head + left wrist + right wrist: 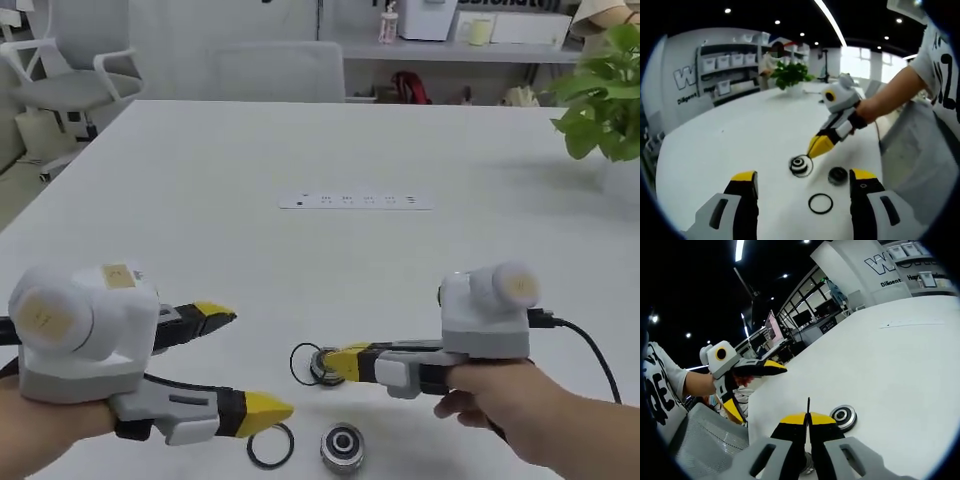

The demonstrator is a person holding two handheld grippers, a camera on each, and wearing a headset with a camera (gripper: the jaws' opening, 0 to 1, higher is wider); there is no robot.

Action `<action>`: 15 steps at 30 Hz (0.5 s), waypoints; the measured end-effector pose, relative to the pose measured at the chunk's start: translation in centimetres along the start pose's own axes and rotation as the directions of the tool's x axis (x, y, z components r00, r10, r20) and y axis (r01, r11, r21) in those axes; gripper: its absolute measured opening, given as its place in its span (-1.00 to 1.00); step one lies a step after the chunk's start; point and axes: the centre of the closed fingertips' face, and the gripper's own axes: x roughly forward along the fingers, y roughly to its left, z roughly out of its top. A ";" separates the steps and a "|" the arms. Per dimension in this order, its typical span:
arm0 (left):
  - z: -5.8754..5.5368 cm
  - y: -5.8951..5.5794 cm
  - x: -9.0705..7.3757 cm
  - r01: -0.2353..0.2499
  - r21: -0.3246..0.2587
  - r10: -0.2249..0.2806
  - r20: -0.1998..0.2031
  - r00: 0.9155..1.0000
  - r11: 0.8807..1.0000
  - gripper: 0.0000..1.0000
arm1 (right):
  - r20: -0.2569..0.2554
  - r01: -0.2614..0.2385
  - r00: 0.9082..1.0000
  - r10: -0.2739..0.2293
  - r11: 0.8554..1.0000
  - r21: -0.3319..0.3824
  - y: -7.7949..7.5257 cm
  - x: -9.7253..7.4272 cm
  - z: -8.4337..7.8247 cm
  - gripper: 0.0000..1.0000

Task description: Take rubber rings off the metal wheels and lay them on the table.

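Black rubber ring (292, 364), lower centre: we pinch it in the closed right gripper (338, 364), just left of its round metal wheel (322, 366); left gripper (252, 362) gapes.

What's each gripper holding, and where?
Right gripper pinches a rubber ring by its edge, jaws shut. Left gripper is open, holding nothing.

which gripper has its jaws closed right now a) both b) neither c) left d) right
d, the right gripper has its yellow jaws pressed together on the thin black edge of a rubber ring, while the left gripper holds its jaws wide apart.
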 end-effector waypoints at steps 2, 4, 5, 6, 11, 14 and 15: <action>-0.2 -0.1 -0.2 -0.002 0.003 0.002 -0.003 1.000 1.000 0.53 | -0.010 -0.013 1.000 0.013 1.000 0.003 0.4 0.2 -0.2 -1.00; -0.3 -0.1 -0.4 -0.004 -0.001 0.004 -0.001 1.000 1.000 0.54 | -0.011 -0.024 1.000 0.024 1.000 0.006 0.7 0.2 -0.2 -1.00; -0.3 -0.1 -0.5 -0.007 -0.003 0.007 0.000 1.000 1.000 0.55 | -0.013 -0.034 0.999 0.034 0.999 0.010 1.0 0.3 -0.3 -1.00; -0.5 -0.2 -0.7 -0.008 -0.006 0.008 0.000 1.000 1.000 0.56 | -0.014 -0.041 0.999 0.042 0.999 0.013 1.2 0.4 -0.3 -1.00; -1.1 -0.5 -1.5 -0.012 -0.002 0.012 -0.015 1.000 1.000 0.58 | -0.039 -0.075 0.996 0.076 0.997 0.019 2.3 0.8 -1.0 -1.00; -1.4 -0.4 -2.0 -0.022 -0.009 0.022 -0.014 1.000 1.000 0.58 | -0.054 -0.095 0.994 0.097 0.995 0.036 2.9 1.0 -1.5 -1.00; -1.5 -0.4 -2.2 -0.024 -0.011 0.024 -0.014 1.000 1.000 0.59 | -0.060 -0.105 0.992 0.107 0.994 0.044 3.1 1.1 -1.7 -1.00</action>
